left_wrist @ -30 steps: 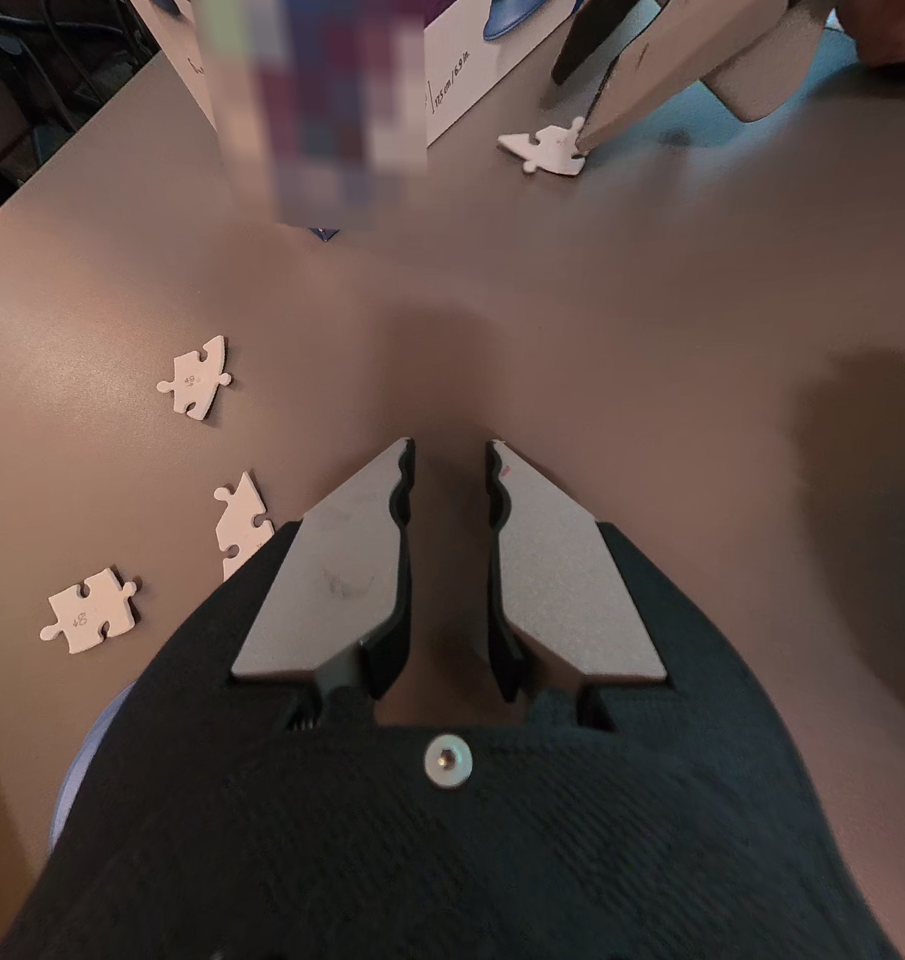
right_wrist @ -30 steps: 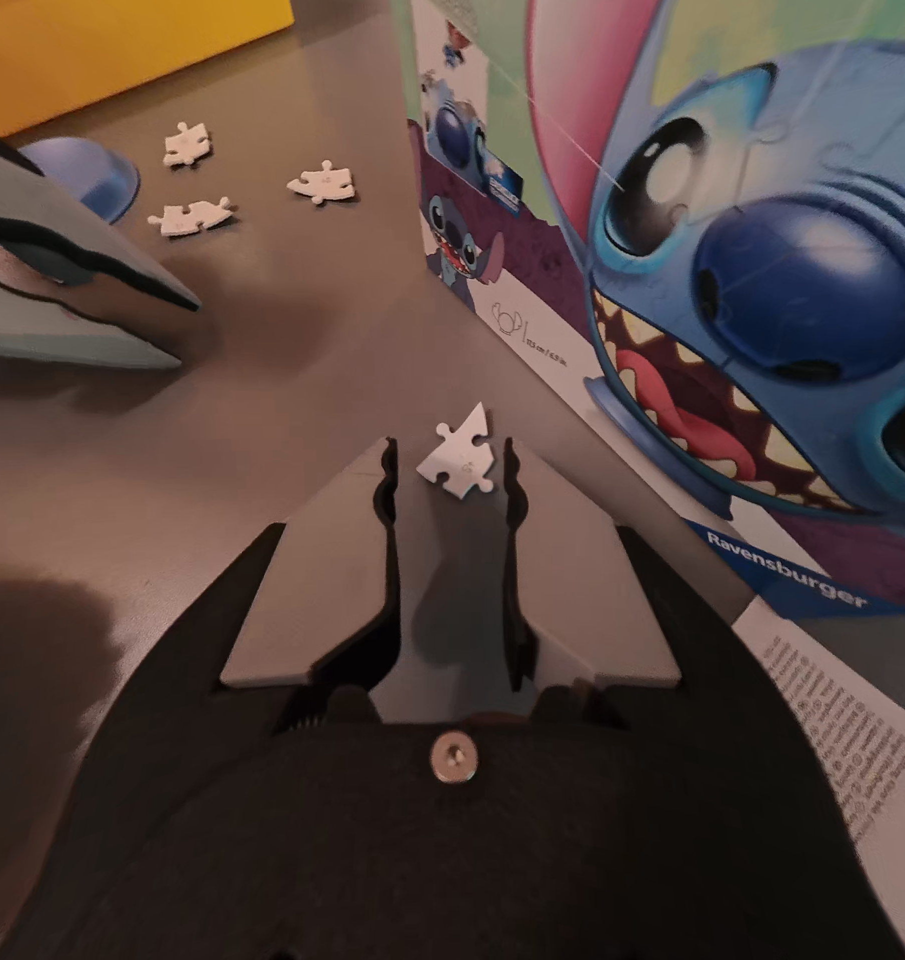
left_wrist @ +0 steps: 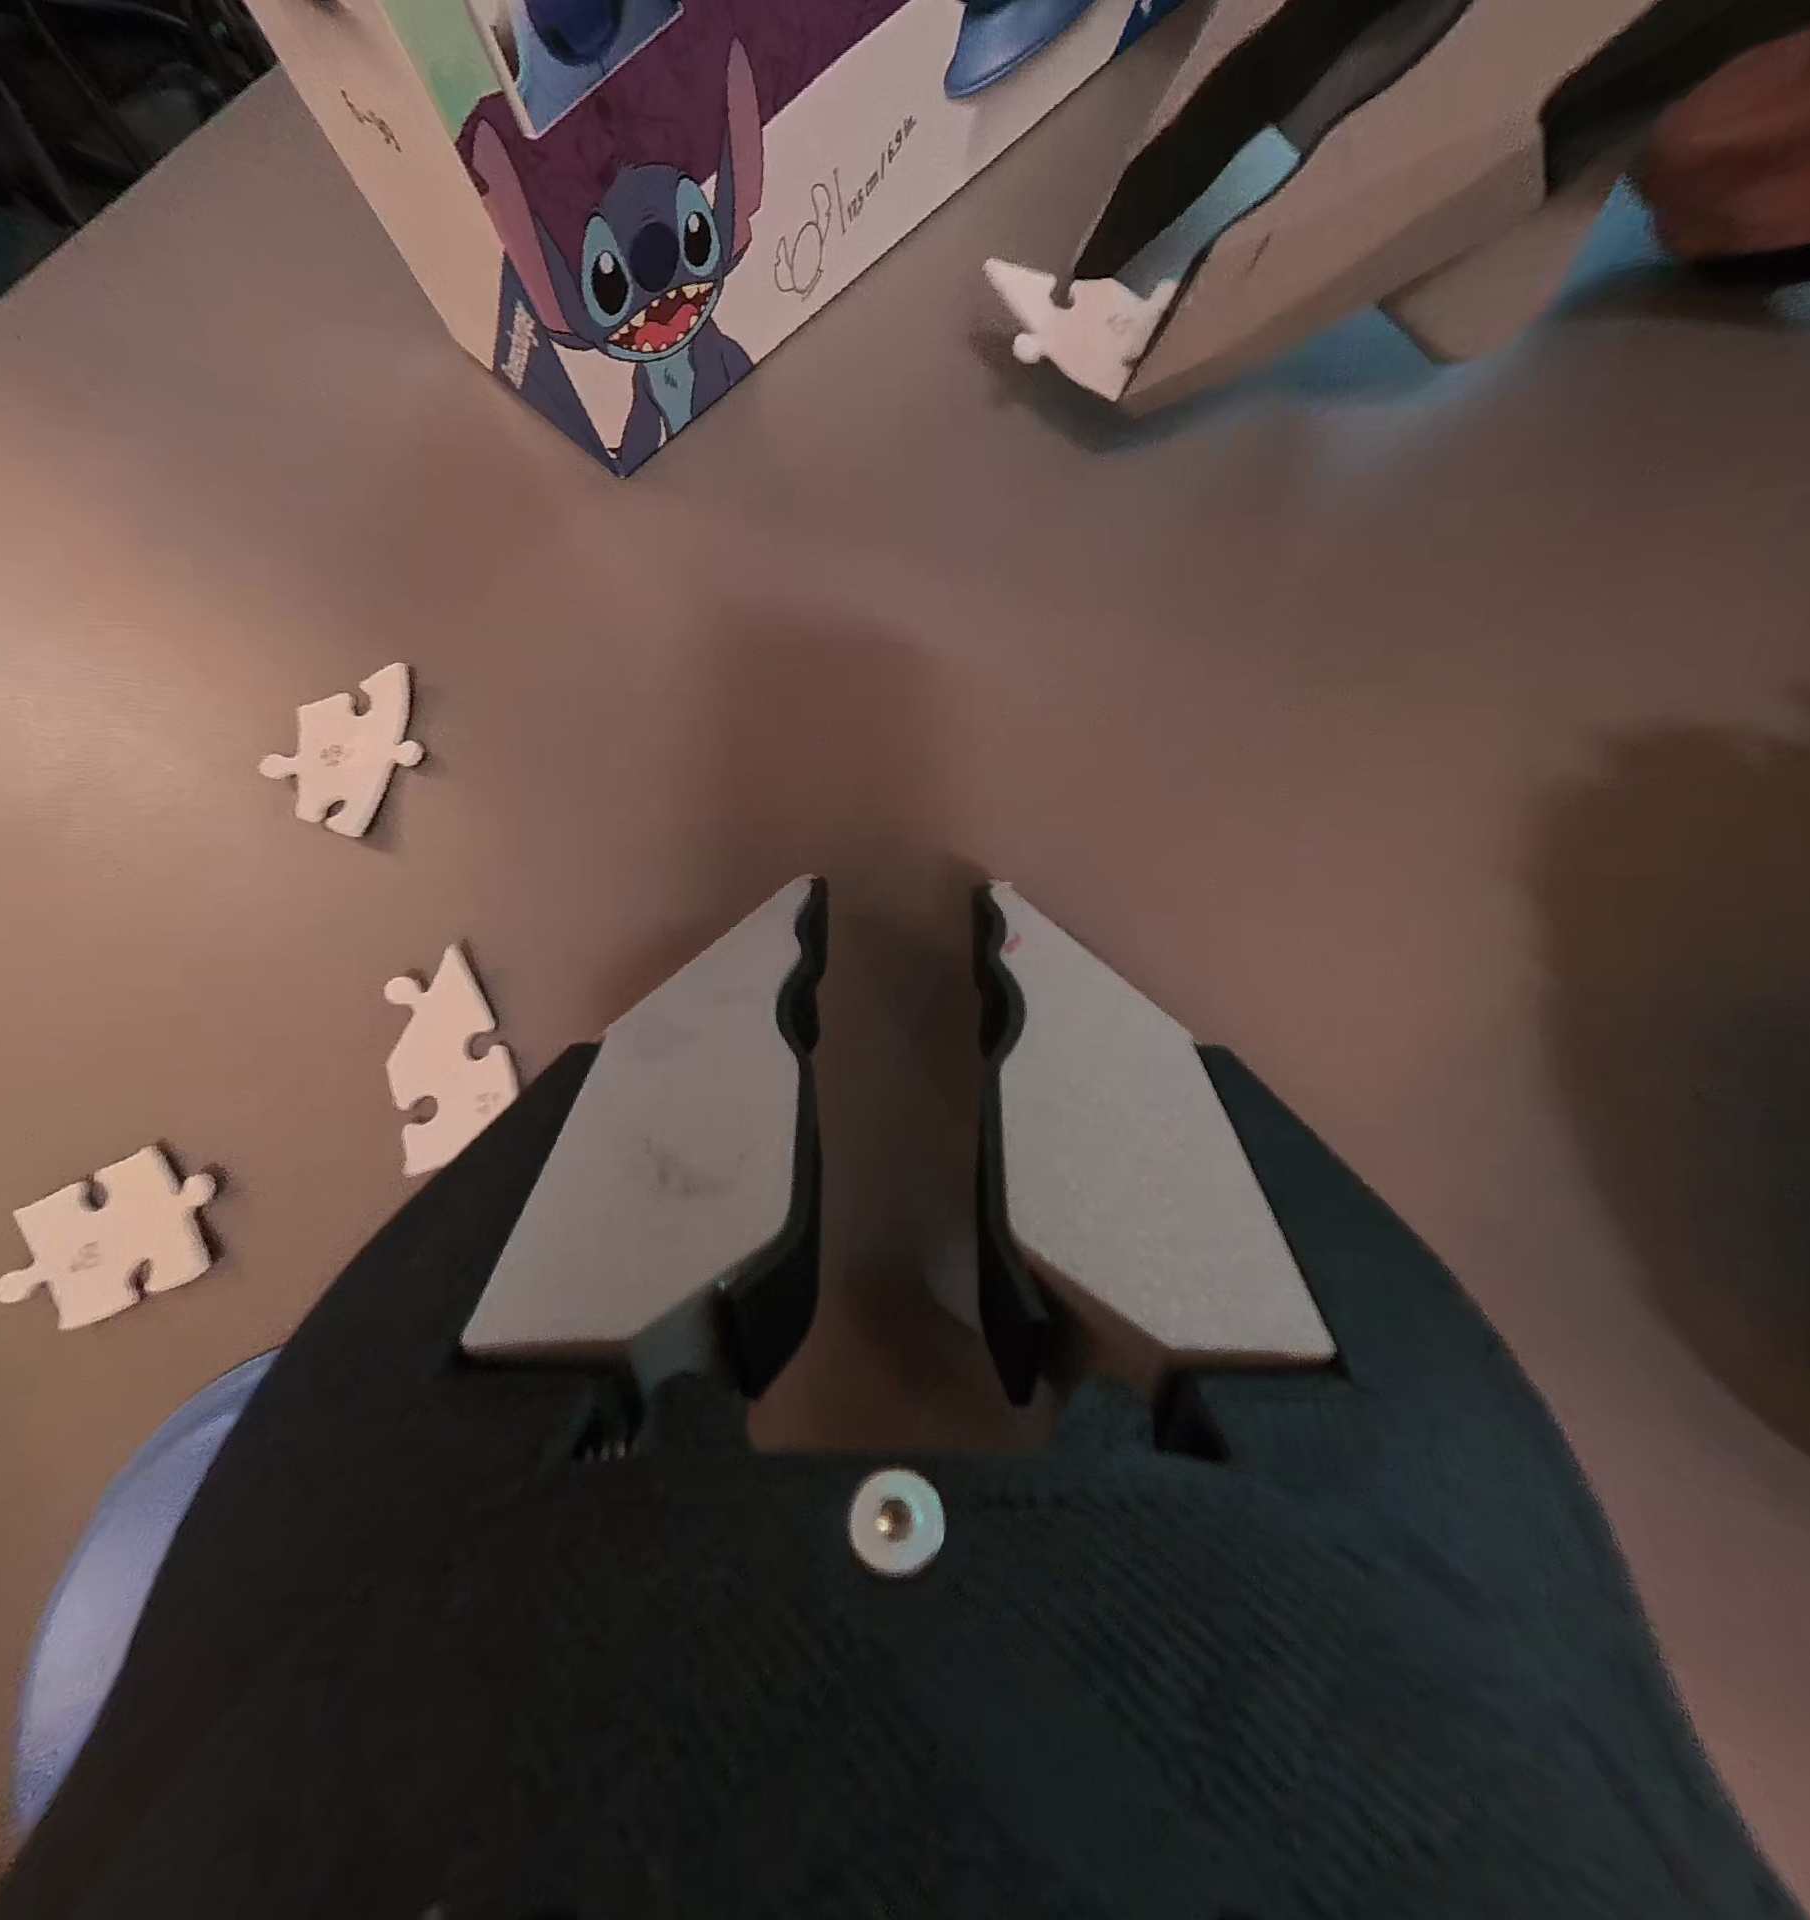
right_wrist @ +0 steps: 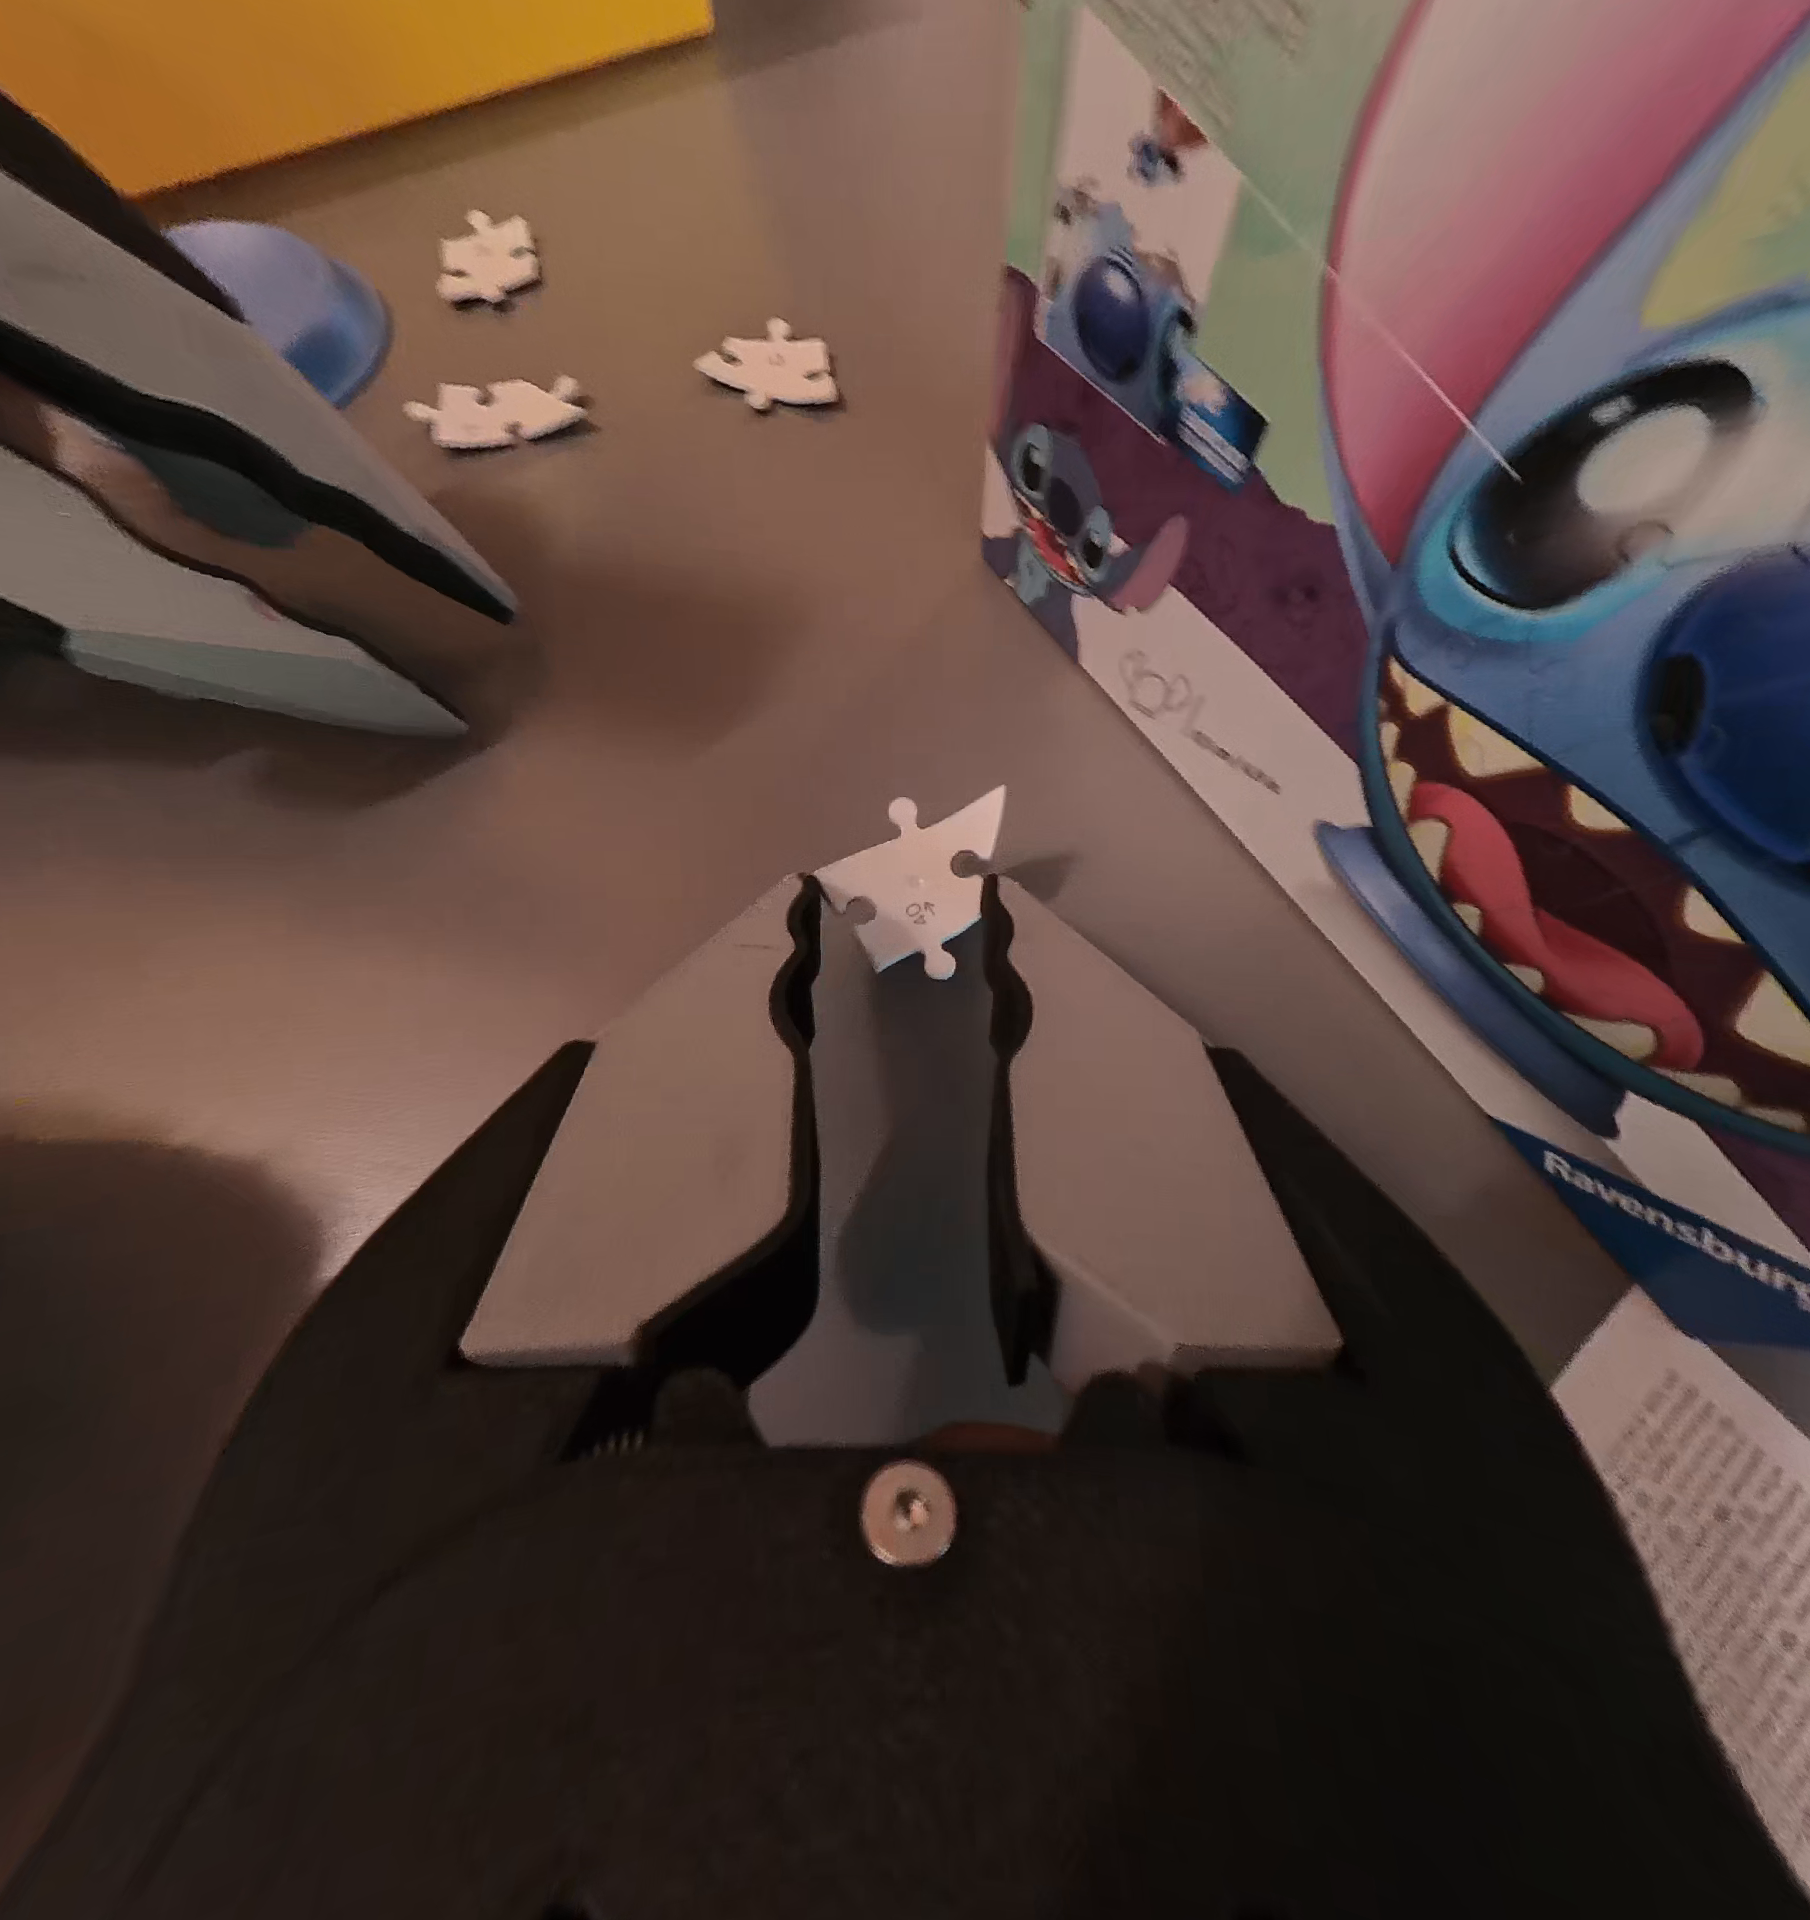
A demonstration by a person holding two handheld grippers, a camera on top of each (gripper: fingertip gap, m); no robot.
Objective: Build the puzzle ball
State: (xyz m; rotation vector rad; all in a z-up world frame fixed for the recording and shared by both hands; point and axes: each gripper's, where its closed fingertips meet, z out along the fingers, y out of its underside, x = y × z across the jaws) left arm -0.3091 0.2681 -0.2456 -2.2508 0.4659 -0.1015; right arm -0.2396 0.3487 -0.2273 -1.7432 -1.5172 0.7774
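Note:
A white wedge-shaped puzzle piece (right_wrist: 916, 894) is pinched between the tips of my right gripper (right_wrist: 896, 883), just above the grey table close to the puzzle box (right_wrist: 1503, 623). The left wrist view shows the same piece (left_wrist: 1083, 322) in the right gripper (left_wrist: 1109, 332) at the far right. My left gripper (left_wrist: 899, 894) is open and empty, low over bare table. Three loose white pieces lie to its left: one far (left_wrist: 345, 748), one near the left finger (left_wrist: 449, 1060), one nearest (left_wrist: 111, 1236). They also show in the right wrist view (right_wrist: 771, 364).
The tall puzzle box (left_wrist: 620, 208) stands ahead of the left gripper. A blue dome-shaped stand (right_wrist: 298, 312) sits behind the left gripper (right_wrist: 485, 665); it also shows in the left wrist view (left_wrist: 101, 1558). A yellow object (right_wrist: 309, 73) lies at the far edge. The gap from one gripper's tips to the other's is roughly 12 cm.
My right gripper has closed its fingers onto the wedge-shaped piece, which now sits turned between the tips. My left gripper has stayed open and has hardly moved.

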